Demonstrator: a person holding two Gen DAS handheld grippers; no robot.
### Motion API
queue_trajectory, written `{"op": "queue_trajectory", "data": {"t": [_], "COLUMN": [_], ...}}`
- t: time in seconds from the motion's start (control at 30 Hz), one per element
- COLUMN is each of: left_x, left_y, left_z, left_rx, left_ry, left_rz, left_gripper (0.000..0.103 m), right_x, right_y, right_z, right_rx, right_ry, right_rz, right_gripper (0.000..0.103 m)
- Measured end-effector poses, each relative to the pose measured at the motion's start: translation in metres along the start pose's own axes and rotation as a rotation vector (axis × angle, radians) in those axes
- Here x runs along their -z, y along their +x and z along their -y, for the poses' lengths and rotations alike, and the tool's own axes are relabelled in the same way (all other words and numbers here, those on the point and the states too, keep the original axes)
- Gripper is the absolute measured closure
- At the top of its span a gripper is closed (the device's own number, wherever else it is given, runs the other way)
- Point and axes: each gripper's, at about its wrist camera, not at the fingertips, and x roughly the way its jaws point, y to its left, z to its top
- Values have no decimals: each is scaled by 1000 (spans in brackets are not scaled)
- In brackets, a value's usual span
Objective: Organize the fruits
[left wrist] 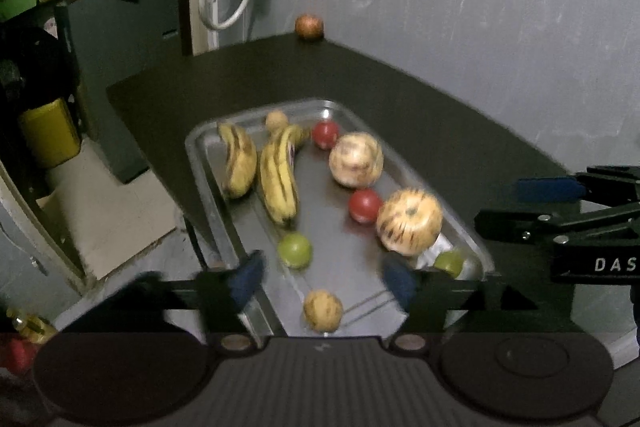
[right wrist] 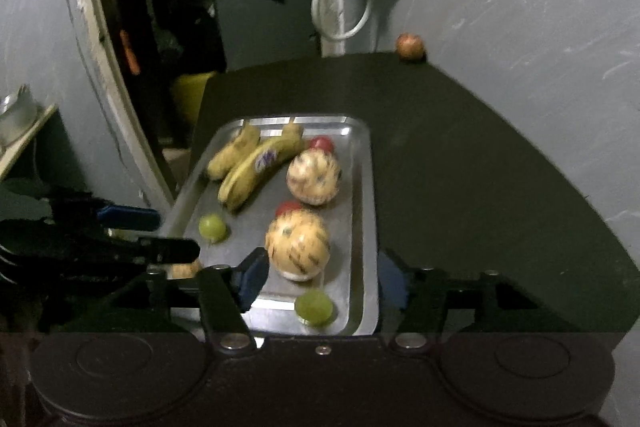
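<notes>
Left wrist view: left gripper [left wrist: 320, 279] is seen released, nothing between the jaws, above the near end of the tray [left wrist: 208, 187].
Right gripper [right wrist: 316, 281]: released, empty, over the tray's near end.
Fruit location: bananas [left wrist: 276, 179], pale melons [left wrist: 408, 219] and small round fruit lie inside the tray.
Stray fruit [left wrist: 309, 27]: far beyond the tray, at the table's back corner.
Risk: round fruit may be knocked rolling over the tray's low rim.

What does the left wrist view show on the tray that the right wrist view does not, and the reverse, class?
Only the left wrist view shows the small tan fruit behind the bananas. Only the right wrist view shows the purple sticker clearly. Both share the metal tray, two pale striped melons, green fruits and the lone brown fruit at the table's far edge.
</notes>
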Motion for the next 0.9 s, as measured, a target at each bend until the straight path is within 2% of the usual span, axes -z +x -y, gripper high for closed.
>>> {"op": "queue_trajectory", "data": {"t": [0.13, 0.37, 0.57, 0.7, 0.9], "left_x": [-12, -20, -12, -4, -2], "left_y": [-19, -42, -62, -70, -80], "left_z": [-6, -21, -36, -37, -41], "left_rx": [12, 15, -20, -20, 17], "left_ry": [-12, -26, -46, -12, -42], "left_rz": [41, 45, 66, 63, 83], "left_gripper": [1, 0, 0, 0, 1], "right_x": [-15, -25, -9, -1, -2], "right_y": [-27, -70, -81, -78, -83], "right_z": [1, -11, -33, -50, -63], "right_rx": [24, 92, 133, 156, 158], "right_ry": [42, 117, 186, 202, 181], "right_rz": [66, 145, 109, 71, 76], "right_gripper": [25, 3, 1, 1, 1]}}
